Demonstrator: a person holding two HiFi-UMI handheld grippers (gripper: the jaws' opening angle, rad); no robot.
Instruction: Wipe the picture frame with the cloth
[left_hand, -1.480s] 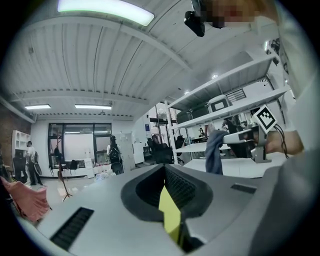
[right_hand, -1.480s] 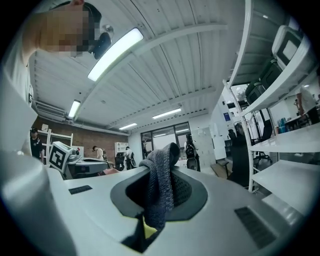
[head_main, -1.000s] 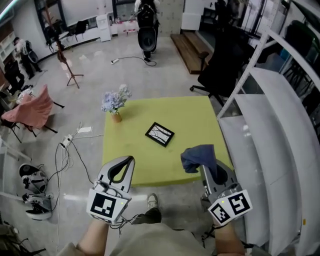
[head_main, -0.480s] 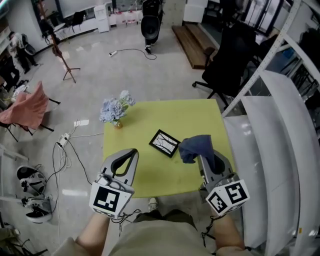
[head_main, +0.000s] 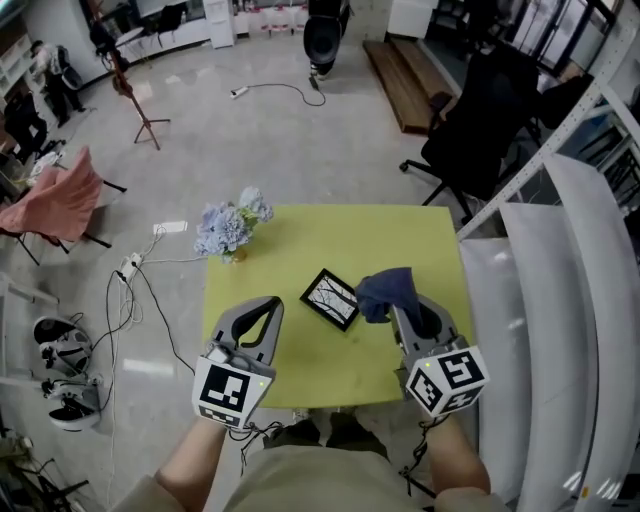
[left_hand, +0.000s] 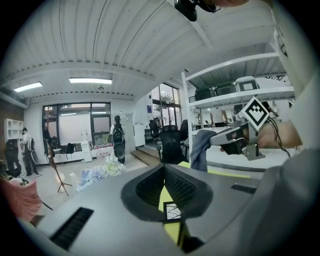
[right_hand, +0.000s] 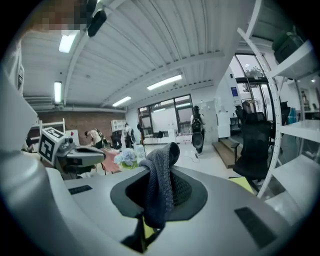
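A small black picture frame (head_main: 330, 298) lies flat near the middle of the yellow-green table (head_main: 300, 245). My right gripper (head_main: 401, 306) is shut on a dark blue cloth (head_main: 384, 290), which hangs just right of the frame, over the table. In the right gripper view the cloth (right_hand: 160, 186) drapes over the jaw tips. My left gripper (head_main: 266, 312) hovers over the table's near left part, left of the frame, its jaws together with nothing in them. The left gripper view shows the frame (left_hand: 173, 211) through the gap between the jaws and the cloth (left_hand: 199, 149) at the right.
A vase of pale blue flowers (head_main: 230, 224) stands at the table's far left corner. White shelving (head_main: 560, 300) runs close along the right. A black office chair (head_main: 480, 130) stands beyond the far right corner. Cables and a pink-draped chair (head_main: 60, 200) are on the floor at left.
Both grippers have moved forward over the table's near edge toward the frame. The cloth has travelled with the right gripper and now hangs beside the frame.
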